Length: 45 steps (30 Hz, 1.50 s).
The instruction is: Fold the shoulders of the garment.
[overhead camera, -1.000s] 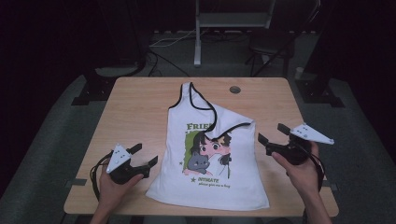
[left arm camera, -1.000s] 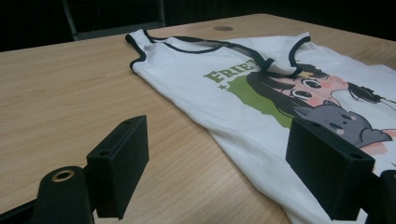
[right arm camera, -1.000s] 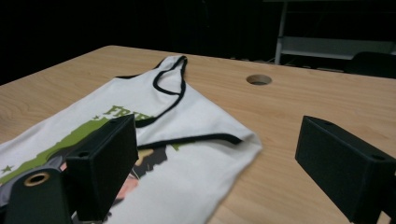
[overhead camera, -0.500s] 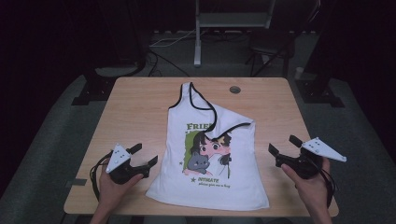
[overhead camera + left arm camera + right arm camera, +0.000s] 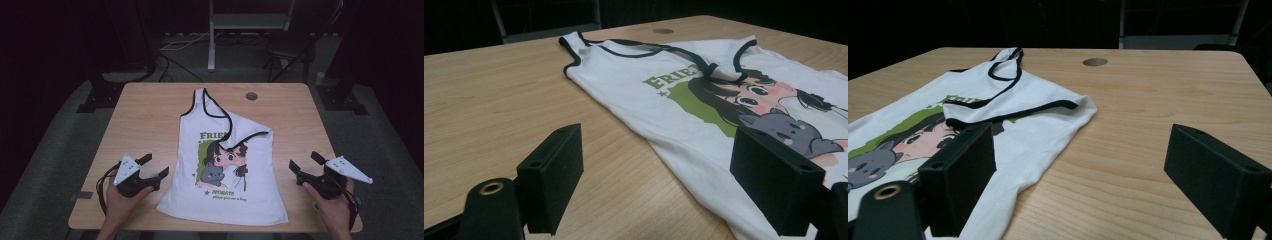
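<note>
Two grippers, one white tank top (image 5: 225,170), and it looks to me like a folding job just getting underway. The tank top lies face up in the middle of the wooden table (image 5: 145,125), hem toward the person, and one shoulder strap (image 5: 240,135) is already flipped over onto the chest, so I'd guess that's the first fold. The left gripper (image 5: 151,170) sits just off the top's lower left corner, jaws spread wide with nothing between them; in the left gripper view one pad (image 5: 555,180) hovers over bare wood and the other over the fabric edge, so it seems lined up to pinch that side. The right gripper (image 5: 306,163) waits well off the top's right edge, jaws also wide apart and holding nothing. The print shows a cartoon girl with a grey cat under green letters reading "FRIE", the rest covered by the strap. The small line below the picture is too tiny to read.
</note>
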Available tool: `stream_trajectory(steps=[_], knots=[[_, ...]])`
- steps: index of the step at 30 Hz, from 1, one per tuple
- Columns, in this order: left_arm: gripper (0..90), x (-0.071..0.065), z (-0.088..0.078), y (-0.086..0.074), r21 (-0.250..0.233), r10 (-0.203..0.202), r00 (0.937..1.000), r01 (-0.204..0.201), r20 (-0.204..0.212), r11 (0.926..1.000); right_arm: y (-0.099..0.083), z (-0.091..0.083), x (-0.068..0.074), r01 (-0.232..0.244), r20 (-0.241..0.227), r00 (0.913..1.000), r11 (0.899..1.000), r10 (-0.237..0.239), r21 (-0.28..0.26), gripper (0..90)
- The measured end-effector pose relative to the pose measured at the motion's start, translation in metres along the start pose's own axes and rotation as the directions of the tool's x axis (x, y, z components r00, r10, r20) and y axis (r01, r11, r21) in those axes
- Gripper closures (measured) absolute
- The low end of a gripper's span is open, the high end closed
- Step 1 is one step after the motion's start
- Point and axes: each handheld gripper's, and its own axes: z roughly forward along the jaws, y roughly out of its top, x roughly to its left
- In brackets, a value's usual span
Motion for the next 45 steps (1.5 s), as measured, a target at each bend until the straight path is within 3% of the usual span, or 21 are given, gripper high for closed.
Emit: stream_trajectory(steps=[38,42,45], knots=[[20.9,0.000,0.000,0.000,-0.001,-0.001,1.0000,0.001,0.000,1.0000,-0.018,0.006,0.003,0.029,0.002,0.9996,1.000,-0.029,0.007,12.6],[20.9,0.001,0.000,0.000,-0.024,-0.031,0.9994,0.031,0.015,0.9992,-0.018,0.006,0.002,0.027,-0.004,0.9996,1.000,-0.027,0.005,12.6],[20.9,-0.001,0.001,0.001,-0.034,-0.026,0.9994,0.027,0.023,0.9990,-0.018,0.005,0.003,0.035,-0.009,0.9993,0.999,-0.035,0.007,12.6]])
